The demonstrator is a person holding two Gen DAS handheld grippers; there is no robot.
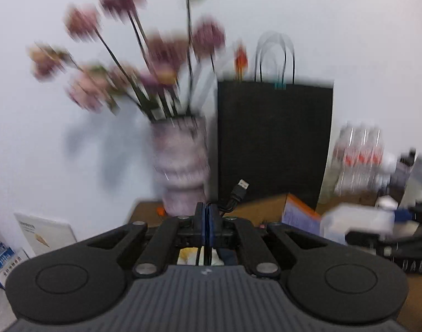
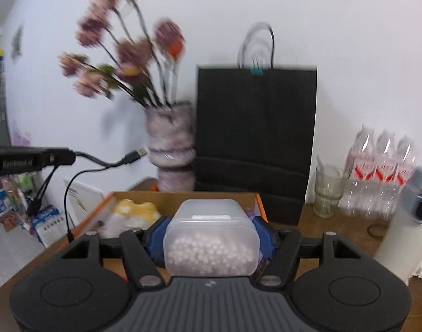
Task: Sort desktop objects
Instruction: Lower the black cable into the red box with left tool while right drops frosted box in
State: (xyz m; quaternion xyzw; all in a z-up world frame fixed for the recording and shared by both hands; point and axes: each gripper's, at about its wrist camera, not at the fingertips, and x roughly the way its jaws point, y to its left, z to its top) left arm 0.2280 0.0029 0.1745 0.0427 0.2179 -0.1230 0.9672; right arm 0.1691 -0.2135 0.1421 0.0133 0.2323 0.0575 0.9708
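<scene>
My left gripper (image 1: 208, 215) is shut on a black USB cable (image 1: 237, 193), whose plug sticks up past the fingers; it is held above the orange-edged cardboard box (image 1: 269, 207). In the right wrist view the left gripper (image 2: 59, 157) is at the far left with the cable (image 2: 108, 161) hanging from it. My right gripper (image 2: 211, 232) is shut on a translucent plastic box of cotton swabs (image 2: 211, 238), held over the near end of the cardboard box (image 2: 216, 197). A yellow-white soft item (image 2: 136, 211) lies in the box.
A vase of pink flowers (image 2: 170, 144) and a black paper bag (image 2: 255, 138) stand behind the box against the wall. A glass jar (image 2: 328, 193), a pack of water bottles (image 2: 379, 171) and a white cylinder (image 2: 404, 238) stand to the right on the wooden table (image 2: 335, 229).
</scene>
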